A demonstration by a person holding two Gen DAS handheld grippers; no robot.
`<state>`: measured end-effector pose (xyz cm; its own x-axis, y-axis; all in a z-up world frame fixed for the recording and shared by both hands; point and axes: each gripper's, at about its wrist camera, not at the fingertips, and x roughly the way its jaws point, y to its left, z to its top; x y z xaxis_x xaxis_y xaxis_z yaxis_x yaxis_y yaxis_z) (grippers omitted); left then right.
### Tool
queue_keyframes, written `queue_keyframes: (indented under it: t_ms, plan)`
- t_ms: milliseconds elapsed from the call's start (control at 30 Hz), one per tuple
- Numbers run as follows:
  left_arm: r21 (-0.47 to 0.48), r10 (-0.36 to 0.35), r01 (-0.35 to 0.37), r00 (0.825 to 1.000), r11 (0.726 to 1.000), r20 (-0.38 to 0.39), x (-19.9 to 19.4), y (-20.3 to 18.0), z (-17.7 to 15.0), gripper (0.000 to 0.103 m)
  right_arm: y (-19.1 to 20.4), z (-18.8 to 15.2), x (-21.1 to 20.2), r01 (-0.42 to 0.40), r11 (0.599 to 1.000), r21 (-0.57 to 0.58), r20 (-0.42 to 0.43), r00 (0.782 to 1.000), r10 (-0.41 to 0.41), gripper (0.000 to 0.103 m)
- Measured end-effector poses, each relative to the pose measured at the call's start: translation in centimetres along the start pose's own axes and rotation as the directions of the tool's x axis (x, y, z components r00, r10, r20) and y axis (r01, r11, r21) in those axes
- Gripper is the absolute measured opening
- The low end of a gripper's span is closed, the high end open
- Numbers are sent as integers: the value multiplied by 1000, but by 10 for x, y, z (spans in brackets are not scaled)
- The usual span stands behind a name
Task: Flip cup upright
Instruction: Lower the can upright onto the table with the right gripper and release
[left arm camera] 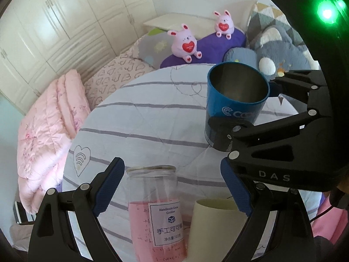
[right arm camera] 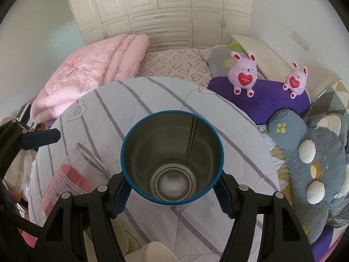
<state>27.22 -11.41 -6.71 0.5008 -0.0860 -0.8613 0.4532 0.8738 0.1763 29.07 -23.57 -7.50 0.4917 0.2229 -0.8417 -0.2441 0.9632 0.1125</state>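
Note:
A blue metal cup (left arm camera: 235, 107) with a steel inside stands mouth up over the round striped table (left arm camera: 141, 118). My right gripper (left arm camera: 244, 107) is shut on its sides. In the right wrist view the cup (right arm camera: 172, 159) fills the middle, its open mouth toward the camera, gripped between my right gripper's (right arm camera: 172, 193) blue pads (right arm camera: 120, 196). My left gripper (left arm camera: 172, 187) is open and empty, its fingers on either side of a glass jar (left arm camera: 154, 209) without touching it. Whether the cup rests on the table is hidden.
The glass jar with a pink insert and a white label, and a cream paper cup (left arm camera: 213, 229), stand at the table's near edge. Behind the table is a bed with a pink quilt (left arm camera: 45, 135), purple pillow (right arm camera: 261, 96), two pink bunny toys (left arm camera: 185, 43) and a grey plush (right arm camera: 316, 163).

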Motion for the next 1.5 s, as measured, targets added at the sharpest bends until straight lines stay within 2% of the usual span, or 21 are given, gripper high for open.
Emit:
queue_keyframes:
  t_ms: [200,500,833,900,967,1300,1500]
  plan:
    - [19,0,1,1000,1000,-16,4,-6,-2,91,5,-2,4,-22,999,-24,8,1000,23,68]
    - [17,-1,2,1000,1000,-23,8,-7,-2,91,19,-1,5,-1,997,-83,6,1000,2,68]
    - [19,6,-6,1000,1000,-19,7,-8,-2,91,17,-1,3,-28,998,-61,-15,1000,27,69]
    - [22,14,-14,1000,1000,-12,3,-9,-2,91,16,-2,1,-46,998,-52,-12,999,46,72]
    - [22,18,-18,1000,1000,-3,-1,-10,-2,91,16,-2,-4,-54,997,-47,-5,999,54,81]
    - [-2,35,-35,999,999,32,-32,-13,-12,91,21,-8,-31,-61,997,-43,27,998,62,81]
    - [-41,48,-45,994,998,99,-73,-20,-31,91,25,-18,-73,-30,999,-32,88,996,32,81]
